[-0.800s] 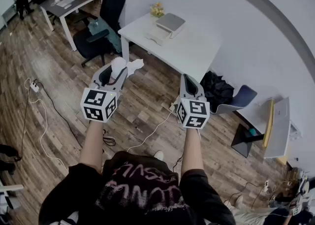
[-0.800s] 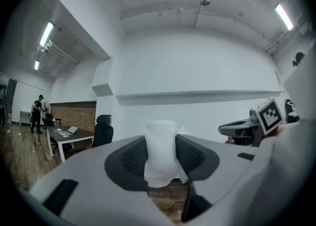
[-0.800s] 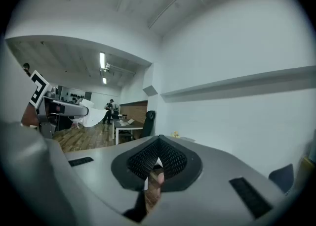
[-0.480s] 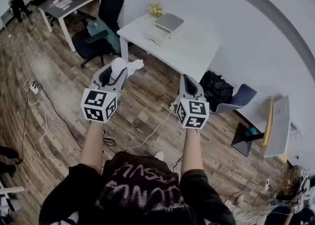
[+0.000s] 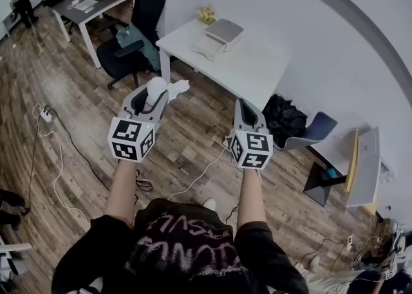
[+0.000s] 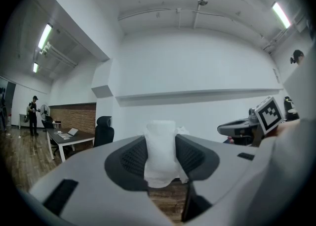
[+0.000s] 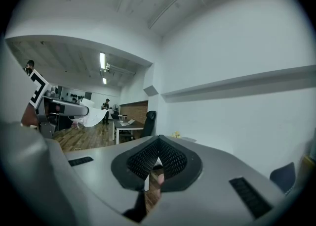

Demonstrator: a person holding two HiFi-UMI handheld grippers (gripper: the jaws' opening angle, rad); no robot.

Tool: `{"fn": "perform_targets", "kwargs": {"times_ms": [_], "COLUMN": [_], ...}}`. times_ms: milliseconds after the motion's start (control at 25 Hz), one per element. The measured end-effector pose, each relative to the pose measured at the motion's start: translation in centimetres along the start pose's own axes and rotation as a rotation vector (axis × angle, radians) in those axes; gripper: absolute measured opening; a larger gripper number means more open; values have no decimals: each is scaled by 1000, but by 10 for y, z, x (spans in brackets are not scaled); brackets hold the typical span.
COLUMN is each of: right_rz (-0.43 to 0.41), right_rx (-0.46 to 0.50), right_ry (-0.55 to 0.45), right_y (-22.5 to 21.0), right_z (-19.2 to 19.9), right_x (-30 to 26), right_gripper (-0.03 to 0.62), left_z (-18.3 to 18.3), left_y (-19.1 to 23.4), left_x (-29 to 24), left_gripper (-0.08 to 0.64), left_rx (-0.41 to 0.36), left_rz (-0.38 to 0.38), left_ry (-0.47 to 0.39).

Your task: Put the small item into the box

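Observation:
My left gripper (image 5: 156, 91) is held level at waist height over the wood floor, shut on a small white crumpled packet (image 5: 158, 85) that sticks out past its fingertips. In the left gripper view the packet (image 6: 160, 143) stands upright, squeezed between the two black pads (image 6: 132, 158). My right gripper (image 5: 248, 107) is beside it on the right, shut with nothing between its jaws (image 7: 157, 159). A grey box (image 5: 223, 29) sits on the white table (image 5: 257, 67) ahead, well beyond both grippers.
A black office chair (image 5: 138, 22) stands left of the white table, with a dark desk (image 5: 96, 0) and a standing person (image 5: 21, 0) farther back. Cables (image 5: 48, 138) run over the floor. A black bag (image 5: 283, 119) and a blue chair (image 5: 315, 128) are at the right.

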State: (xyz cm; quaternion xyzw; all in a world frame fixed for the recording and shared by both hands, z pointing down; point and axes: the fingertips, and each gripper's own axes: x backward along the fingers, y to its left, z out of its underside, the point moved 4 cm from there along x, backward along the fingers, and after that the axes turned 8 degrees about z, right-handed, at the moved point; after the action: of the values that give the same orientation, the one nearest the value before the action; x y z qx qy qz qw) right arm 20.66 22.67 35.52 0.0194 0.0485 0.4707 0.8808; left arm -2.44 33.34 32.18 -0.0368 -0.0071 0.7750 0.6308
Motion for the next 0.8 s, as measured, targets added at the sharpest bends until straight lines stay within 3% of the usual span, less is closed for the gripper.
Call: {"fn": "perform_targets", "kwargs": {"times_ms": [400, 800], "right_rz": [16, 15], "right_rx": [-5, 9], "right_ry": [-22, -13], "right_y": [32, 35], "right_z": [1, 1], "right_x": [10, -6], "right_gripper": [11, 11], "left_z": [5, 6], "left_y": [14, 25], "left_x": [26, 15], "left_gripper": [170, 170], "left_rx": [-4, -6], "left_rz": [20, 31], "left_ry": [-14, -4]}}
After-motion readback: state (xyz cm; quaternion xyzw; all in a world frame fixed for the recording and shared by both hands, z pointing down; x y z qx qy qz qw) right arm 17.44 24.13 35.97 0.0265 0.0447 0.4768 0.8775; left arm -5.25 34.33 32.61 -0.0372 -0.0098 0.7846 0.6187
